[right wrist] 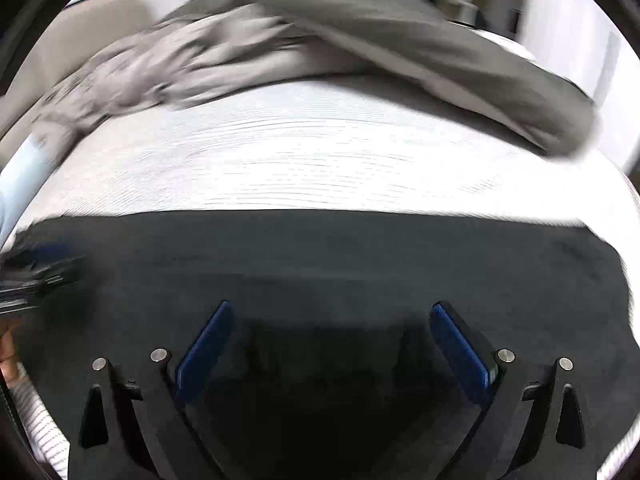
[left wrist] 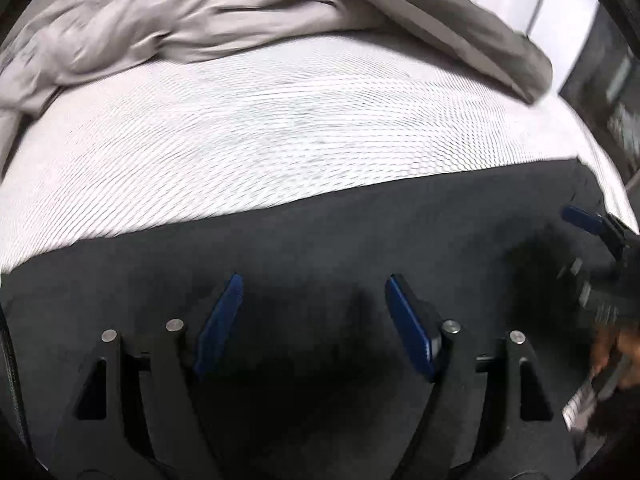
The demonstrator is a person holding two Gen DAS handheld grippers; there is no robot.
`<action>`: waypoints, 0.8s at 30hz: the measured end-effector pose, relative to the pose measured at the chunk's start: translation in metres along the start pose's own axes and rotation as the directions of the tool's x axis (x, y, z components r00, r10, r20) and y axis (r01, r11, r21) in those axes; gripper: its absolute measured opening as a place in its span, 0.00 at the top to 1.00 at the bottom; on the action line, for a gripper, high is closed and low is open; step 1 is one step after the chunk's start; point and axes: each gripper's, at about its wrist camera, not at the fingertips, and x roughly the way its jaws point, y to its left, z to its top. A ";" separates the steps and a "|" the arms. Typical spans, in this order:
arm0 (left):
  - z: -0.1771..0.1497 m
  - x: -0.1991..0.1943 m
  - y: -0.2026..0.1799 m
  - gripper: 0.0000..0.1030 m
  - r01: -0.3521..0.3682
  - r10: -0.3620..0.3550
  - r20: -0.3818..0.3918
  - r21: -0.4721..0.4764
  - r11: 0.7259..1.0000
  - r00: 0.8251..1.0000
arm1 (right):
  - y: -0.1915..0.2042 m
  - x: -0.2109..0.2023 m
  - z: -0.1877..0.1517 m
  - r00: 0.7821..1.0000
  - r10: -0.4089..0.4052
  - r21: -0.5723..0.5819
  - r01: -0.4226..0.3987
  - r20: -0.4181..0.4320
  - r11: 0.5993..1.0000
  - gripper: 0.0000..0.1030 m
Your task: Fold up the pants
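Black pants (left wrist: 320,232) (right wrist: 320,248) lie spread flat across the near side of a white patterned bed. My left gripper (left wrist: 315,284) hovers over the dark cloth with its blue pads well apart and nothing pinched between them. My right gripper (right wrist: 331,308) is also open over the pants, further to the right, its jaws wide and empty. One blue pad (left wrist: 582,216) of the right gripper shows at the right edge of the left wrist view. The left gripper's body (right wrist: 40,272) appears blurred at the left edge of the right wrist view.
The white bed surface (left wrist: 260,140) (right wrist: 320,160) stretches beyond the pants' far edge. A crumpled light grey blanket (left wrist: 180,28) (right wrist: 172,64) and a darker grey fold (left wrist: 460,28) (right wrist: 440,48) lie along the back. A hand (left wrist: 616,348) and a striped sleeve (right wrist: 40,420) show at the edges.
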 end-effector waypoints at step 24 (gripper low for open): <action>-0.040 -0.071 0.114 0.45 -0.166 0.174 0.084 -0.101 0.981 0.981 | 0.013 -0.021 -0.031 1.000 0.019 -0.047 -0.018 0.006 0.999 0.03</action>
